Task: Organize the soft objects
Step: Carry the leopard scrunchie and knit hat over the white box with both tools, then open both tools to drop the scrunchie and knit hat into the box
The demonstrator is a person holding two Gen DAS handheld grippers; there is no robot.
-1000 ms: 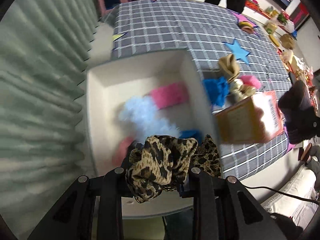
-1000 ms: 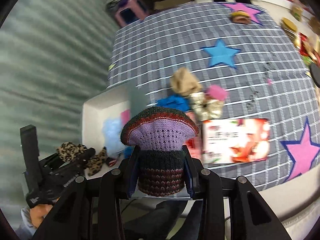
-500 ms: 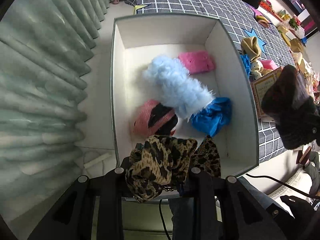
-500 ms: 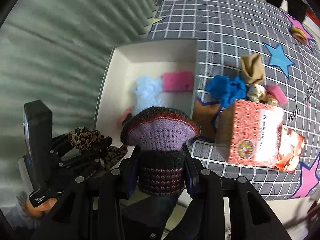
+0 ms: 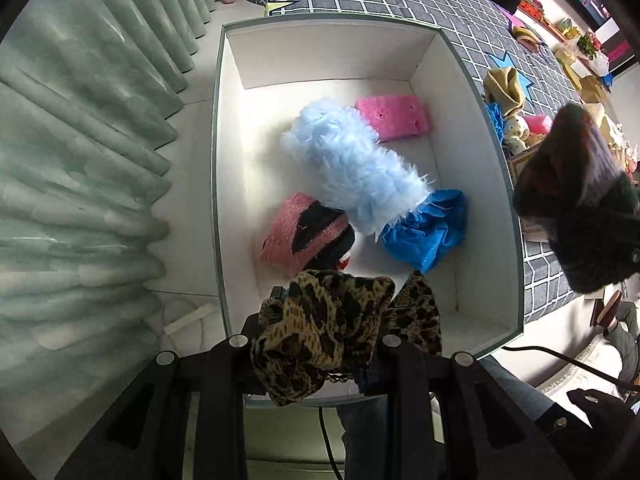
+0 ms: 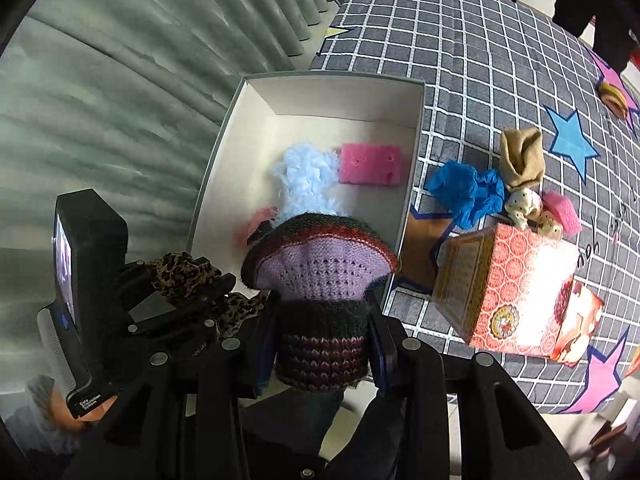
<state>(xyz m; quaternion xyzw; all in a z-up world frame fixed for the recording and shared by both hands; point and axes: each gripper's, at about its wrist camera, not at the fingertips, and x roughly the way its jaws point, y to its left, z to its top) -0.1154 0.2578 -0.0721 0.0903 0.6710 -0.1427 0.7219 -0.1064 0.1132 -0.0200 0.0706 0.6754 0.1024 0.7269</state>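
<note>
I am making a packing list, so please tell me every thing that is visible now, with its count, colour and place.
open white cardboard box: 1, white, beside the grey checked mat.
fluffy light blue plush: 1, light blue, box middle.
pink sponge block: 1, pink, far part of the box.
pink and black knitted piece: 1, in the box, near side.
crumpled blue cloth: 1, blue, in the box beside the plush.
second crumpled blue cloth: 1, blue, on the mat.
tan fabric pouch: 1, tan, on the mat.
red patterned carton: 1, red, on the mat.
grey checked mat with stars: 1, under the items.
leopard print scrunchie: 1, brown and black, between the left gripper fingers.
purple and dark knitted hat: 1, between the right gripper fingers.
</note>
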